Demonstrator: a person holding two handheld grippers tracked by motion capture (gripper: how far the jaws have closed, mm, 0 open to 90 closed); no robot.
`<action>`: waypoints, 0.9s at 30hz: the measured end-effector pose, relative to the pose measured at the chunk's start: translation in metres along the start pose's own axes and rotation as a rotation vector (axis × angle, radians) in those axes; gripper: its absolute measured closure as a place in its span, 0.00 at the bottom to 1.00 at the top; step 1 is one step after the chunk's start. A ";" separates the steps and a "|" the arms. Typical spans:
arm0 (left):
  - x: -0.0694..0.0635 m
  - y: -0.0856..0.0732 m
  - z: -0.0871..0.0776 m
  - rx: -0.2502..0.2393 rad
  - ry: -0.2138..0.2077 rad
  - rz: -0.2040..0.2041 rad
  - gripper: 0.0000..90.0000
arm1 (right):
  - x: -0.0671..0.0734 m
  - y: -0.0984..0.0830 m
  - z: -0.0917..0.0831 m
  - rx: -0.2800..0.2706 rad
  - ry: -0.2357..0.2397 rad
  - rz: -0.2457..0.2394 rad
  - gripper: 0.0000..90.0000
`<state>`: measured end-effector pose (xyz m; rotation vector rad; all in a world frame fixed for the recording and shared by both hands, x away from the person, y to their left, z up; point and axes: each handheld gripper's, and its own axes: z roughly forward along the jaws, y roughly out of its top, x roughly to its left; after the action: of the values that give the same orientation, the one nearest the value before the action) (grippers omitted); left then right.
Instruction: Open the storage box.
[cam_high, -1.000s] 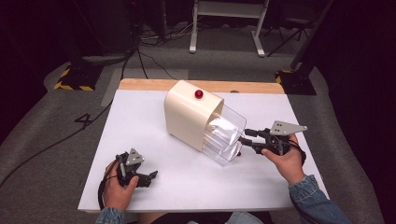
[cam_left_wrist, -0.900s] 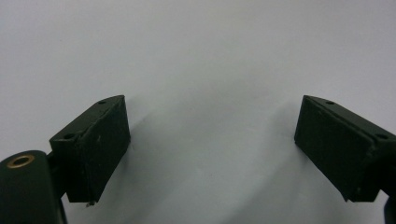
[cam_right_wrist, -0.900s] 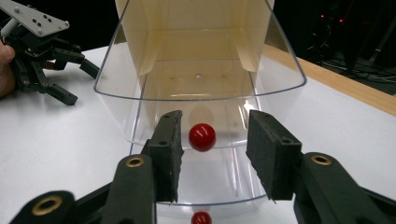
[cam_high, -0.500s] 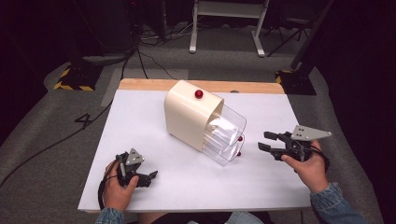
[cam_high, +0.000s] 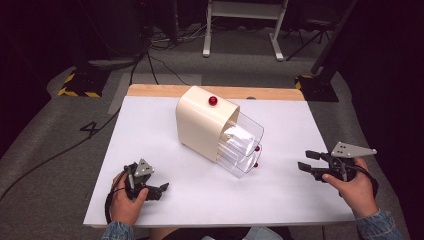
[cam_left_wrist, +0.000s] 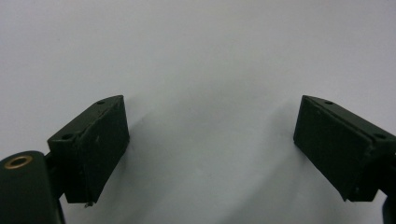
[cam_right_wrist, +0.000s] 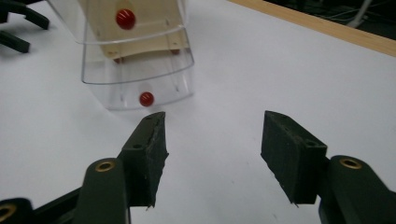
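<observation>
My right tool hangs off to the right of the box, jaws apart and just been opening, nothing between them. The box, cream with a clear drawer pulled partway out toward me, sits mid-desk, well apart from both tools. In the right gripper view the drawer's red knob lies just ahead of my left jaw. My left tool rests low near the desk's front edge, released, with bare desk between its jaws.

I judge the risks so: the drawer hangs far out, and a careless nudge from the right could pull it free or skid the light box across the smooth desk. The knob is small and round, so a half-open grab may slip off. With the left tool idle, nothing steadies the box.
</observation>
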<state>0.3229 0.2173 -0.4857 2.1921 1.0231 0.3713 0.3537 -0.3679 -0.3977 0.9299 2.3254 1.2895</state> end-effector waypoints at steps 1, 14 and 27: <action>0.000 0.000 0.000 0.000 0.001 0.000 0.12 | -0.002 -0.002 0.000 0.016 -0.009 0.011 0.45; 0.000 0.000 0.000 0.000 0.000 0.000 0.12 | -0.030 -0.040 0.012 0.167 -0.016 0.051 0.38; 0.000 0.000 0.000 0.000 0.000 0.000 0.12 | -0.029 -0.073 0.031 0.199 -0.044 0.081 0.17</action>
<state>0.3229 0.2173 -0.4857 2.1918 1.0232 0.3716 0.3644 -0.3954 -0.4765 1.1130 2.4376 1.0688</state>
